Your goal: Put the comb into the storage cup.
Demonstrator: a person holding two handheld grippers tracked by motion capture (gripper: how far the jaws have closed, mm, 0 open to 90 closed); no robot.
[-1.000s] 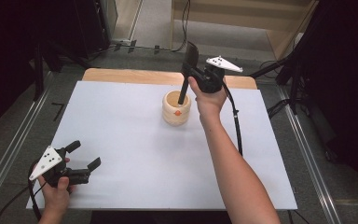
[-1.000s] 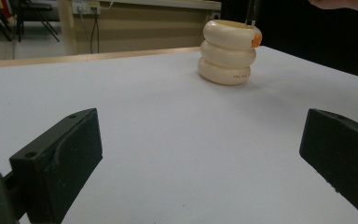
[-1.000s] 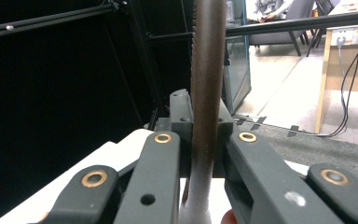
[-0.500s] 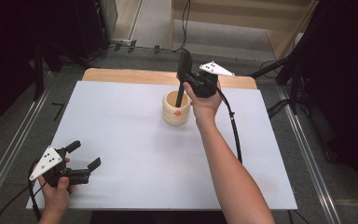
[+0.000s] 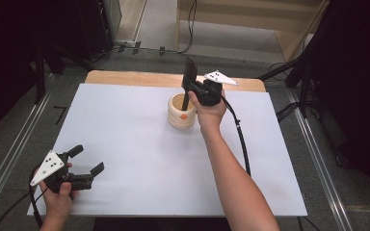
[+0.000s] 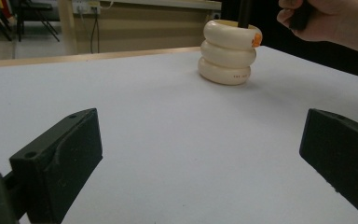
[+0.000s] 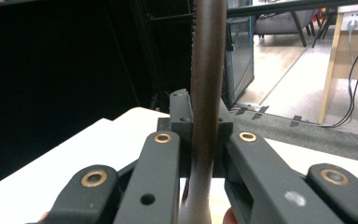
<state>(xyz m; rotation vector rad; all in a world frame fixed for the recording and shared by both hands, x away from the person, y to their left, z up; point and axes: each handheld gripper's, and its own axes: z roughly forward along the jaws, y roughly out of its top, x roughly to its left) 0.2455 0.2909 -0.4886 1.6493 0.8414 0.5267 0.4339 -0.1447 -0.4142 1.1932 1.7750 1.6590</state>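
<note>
A cream ribbed holder [image 5: 181,114] stands on the white table top [image 5: 139,144] toward the far middle; the left gripper view shows it ahead as three stacked rings [image 6: 228,53] with an orange sticker. A dark long-handled utensil [image 5: 189,79] stands upright with its lower end inside the holder. My right gripper [image 5: 195,89] is shut on the utensil's handle [image 7: 208,70] just above the holder's rim. My left gripper [image 5: 87,160] rests low at the near left corner, jaws wide open with nothing between them [image 6: 200,154].
A strip of wooden table [image 5: 125,77] shows beyond the white top's far edge. Metal rails [image 5: 318,159] run along both sides. The right gripper's cable [image 5: 241,139] trails across the table's right part. Dark stands and cables lie on the floor behind.
My right gripper has shifted left and down with the utensil, whose lower end now sits deeper in the holder. The left gripper has stayed put.
</note>
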